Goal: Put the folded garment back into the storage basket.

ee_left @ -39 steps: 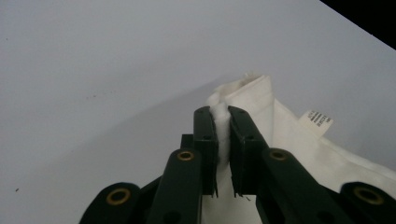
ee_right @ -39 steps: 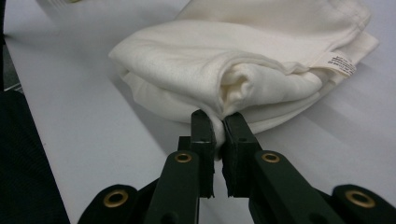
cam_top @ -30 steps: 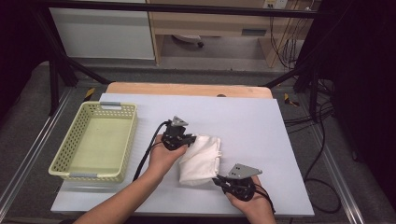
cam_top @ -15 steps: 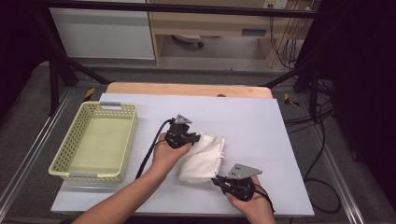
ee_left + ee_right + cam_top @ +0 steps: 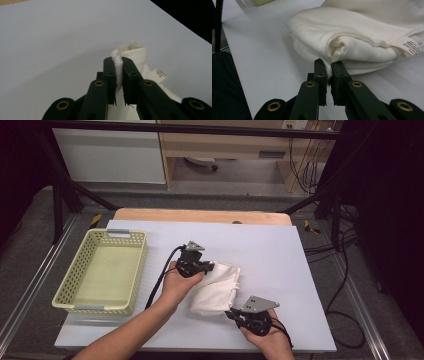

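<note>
step: I'm folding the white cloth (image 5: pixel 217 289) on the bench (image 5: pixel 280 255); I judge the fold is partway, with the bundle already doubled over.
cloth place: mid-bench, right of the yellow basket (image 5: pixel 101 270) and apart from it, lying between my two hands.
left tool (image 5: pixel 204 268): clamped on the cloth's far upper corner; in the left gripper view a pinch of white fabric (image 5: pixel 117 65) sits between the closed jaws.
right tool (image 5: pixel 234 314): clamped on the near lower edge; in the right gripper view the jaws bite the rolled hem (image 5: pixel 337 50) just above the bench.
label: small tag (image 5: pixel 409 46) sticks out at the cloth's side, handy for telling which edge is which.
how to do it well: I'd keep both pinches firm and move the two hands together, so the layers don't slide apart.
lift: I'd raise only enough to clear the bench; too high and the loose layers droop open.
alignment: I'd bring edge to edge before letting go, with the corners matched.
risk: the right pinch is thin, only the outer hem, so it may slip if I tug sideways.
release: I'd lay the cloth flat first, then open one tool at a time.
basket: empty inside as far as I see; likely where the cloth goes.
</note>
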